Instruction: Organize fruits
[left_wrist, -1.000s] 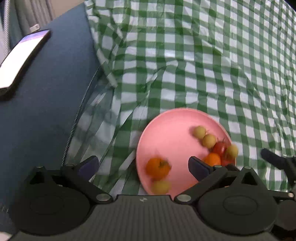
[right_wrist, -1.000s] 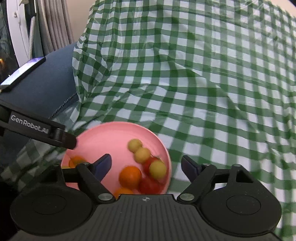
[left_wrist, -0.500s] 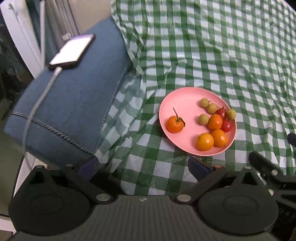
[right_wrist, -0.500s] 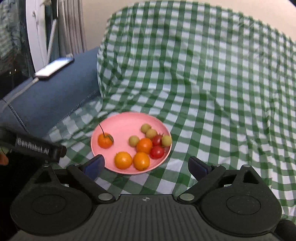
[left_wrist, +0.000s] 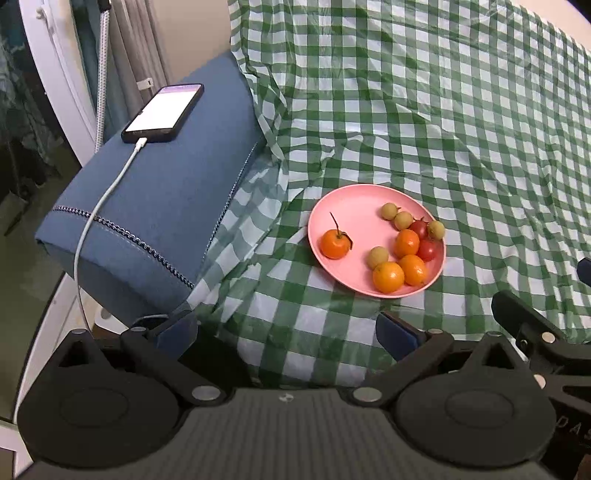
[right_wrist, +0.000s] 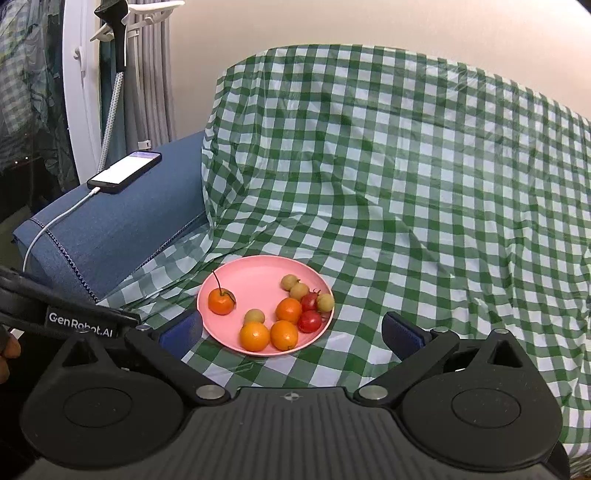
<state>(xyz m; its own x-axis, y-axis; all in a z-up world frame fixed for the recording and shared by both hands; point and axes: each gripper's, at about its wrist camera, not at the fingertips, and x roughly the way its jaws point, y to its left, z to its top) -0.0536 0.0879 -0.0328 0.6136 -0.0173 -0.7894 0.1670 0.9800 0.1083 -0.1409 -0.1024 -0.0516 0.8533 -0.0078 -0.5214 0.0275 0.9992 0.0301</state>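
Fruit sits on a round, smooth pink plate (right_wrist: 229, 280) with a shallow rim, resting on a crinkled, glossy green-and-white check cloth (right_wrist: 406, 184). An orange with a thin curved stem (right_wrist: 221, 301) lies alone at the plate's left; three more oranges (right_wrist: 254, 336), two shiny red tomatoes (right_wrist: 309, 321) and four small dull yellow-green round fruits (right_wrist: 254, 316) cluster at its right. The right gripper (right_wrist: 291, 330) hangs near the plate, its jaws opening wide with nothing gripped between its blue pads (right_wrist: 400, 332). The left gripper (left_wrist: 286, 332) is released too, pads (left_wrist: 397, 332) spread over bare cloth. Left of the cloth, a phone (left_wrist: 163, 112) with a lit screen lies flat on a blue fabric armrest (left_wrist: 166, 206), a white cable (left_wrist: 99, 206) plugged in.
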